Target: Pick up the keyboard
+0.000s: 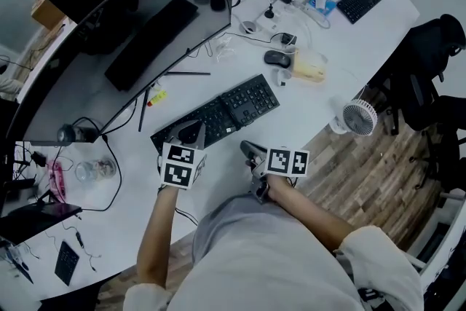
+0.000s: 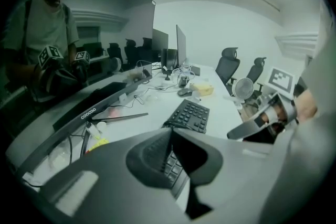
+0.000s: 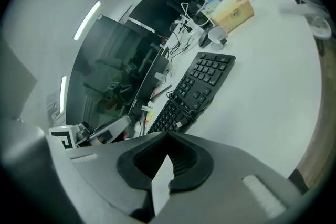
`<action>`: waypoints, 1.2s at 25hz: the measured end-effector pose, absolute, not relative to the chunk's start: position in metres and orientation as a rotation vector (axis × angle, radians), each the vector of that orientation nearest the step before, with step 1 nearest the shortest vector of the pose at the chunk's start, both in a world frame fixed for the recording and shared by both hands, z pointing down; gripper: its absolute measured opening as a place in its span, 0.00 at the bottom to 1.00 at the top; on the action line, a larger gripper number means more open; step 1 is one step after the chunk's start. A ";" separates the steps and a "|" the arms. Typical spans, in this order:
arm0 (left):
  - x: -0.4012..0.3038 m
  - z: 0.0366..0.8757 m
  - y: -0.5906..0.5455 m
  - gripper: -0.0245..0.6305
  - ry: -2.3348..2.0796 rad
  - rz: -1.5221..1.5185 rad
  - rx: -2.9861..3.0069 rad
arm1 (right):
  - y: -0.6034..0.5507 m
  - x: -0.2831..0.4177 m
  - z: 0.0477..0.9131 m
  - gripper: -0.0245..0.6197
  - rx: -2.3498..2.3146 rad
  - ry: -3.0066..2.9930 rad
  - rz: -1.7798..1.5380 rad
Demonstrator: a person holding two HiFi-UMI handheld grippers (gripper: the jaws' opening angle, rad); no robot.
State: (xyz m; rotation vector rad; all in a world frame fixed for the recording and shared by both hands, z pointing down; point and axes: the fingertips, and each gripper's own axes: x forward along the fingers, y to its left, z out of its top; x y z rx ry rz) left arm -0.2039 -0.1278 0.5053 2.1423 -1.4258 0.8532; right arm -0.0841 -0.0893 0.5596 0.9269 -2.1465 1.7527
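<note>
The black keyboard (image 1: 233,105) lies flat and slanted on the white desk (image 1: 328,91), a cable looped over its middle. My left gripper (image 1: 188,133) hangs over the keyboard's near left end. Its jaws meet at the tips, and keys show through the gap behind them in the left gripper view, where the keyboard (image 2: 190,114) stretches ahead of the left gripper (image 2: 170,136). My right gripper (image 1: 251,151) rests just off the keyboard's near edge, above bare desk. In the right gripper view the right gripper (image 3: 167,139) is shut on nothing, with the keyboard (image 3: 202,86) ahead of it.
A wide curved monitor (image 1: 124,33) stands behind the keyboard. A mouse (image 1: 277,59), a tan box (image 1: 309,68) and a small white fan (image 1: 359,116) sit to the right. A glass jar (image 1: 95,170) is at the left. The desk's edge runs close on the right, by an office chair (image 1: 429,69).
</note>
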 end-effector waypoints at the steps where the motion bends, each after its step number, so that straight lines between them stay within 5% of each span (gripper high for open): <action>1: -0.205 0.509 -0.131 0.04 -1.420 0.869 2.138 | -0.090 -0.085 0.563 0.04 0.922 -2.134 1.771; 30: -0.198 0.593 -0.198 0.04 -0.958 1.114 2.073 | -0.092 -0.112 0.643 0.04 0.845 -1.812 1.992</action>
